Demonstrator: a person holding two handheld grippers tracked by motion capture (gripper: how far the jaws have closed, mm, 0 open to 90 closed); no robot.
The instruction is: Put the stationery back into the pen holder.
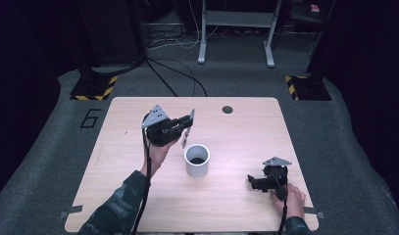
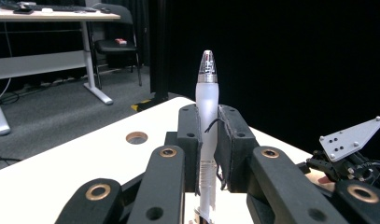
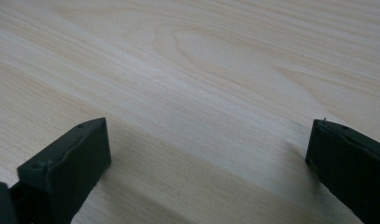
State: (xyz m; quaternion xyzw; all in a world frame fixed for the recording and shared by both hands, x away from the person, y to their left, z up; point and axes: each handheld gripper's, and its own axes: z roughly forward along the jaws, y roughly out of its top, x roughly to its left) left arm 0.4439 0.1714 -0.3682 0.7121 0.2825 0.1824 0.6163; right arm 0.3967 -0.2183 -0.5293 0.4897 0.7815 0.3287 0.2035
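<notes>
Your left hand-held gripper (image 1: 187, 128) clamps a frosted pen (image 2: 207, 121) upright, just left of and beyond the white cup (image 1: 197, 160). Your right hand-held gripper (image 3: 208, 158) rests open on the bench (image 1: 246, 137), near right.

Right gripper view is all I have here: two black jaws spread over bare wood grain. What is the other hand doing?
Observer: The left gripper is held up above the table, shut on a frosted white pen.
Operator: Which way does the pen point?
Observer: In the left gripper view its clear pointed tip stands out past the pads, and the barrel runs back between them.
Operator: Is there anywhere to put it?
Observer: A white cup stands upright near the middle of the table, just beside the left gripper on the person's side.
Operator: And where is my gripper?
Observer: The right gripper sits low at the table's near right corner, apart from the cup.
</notes>
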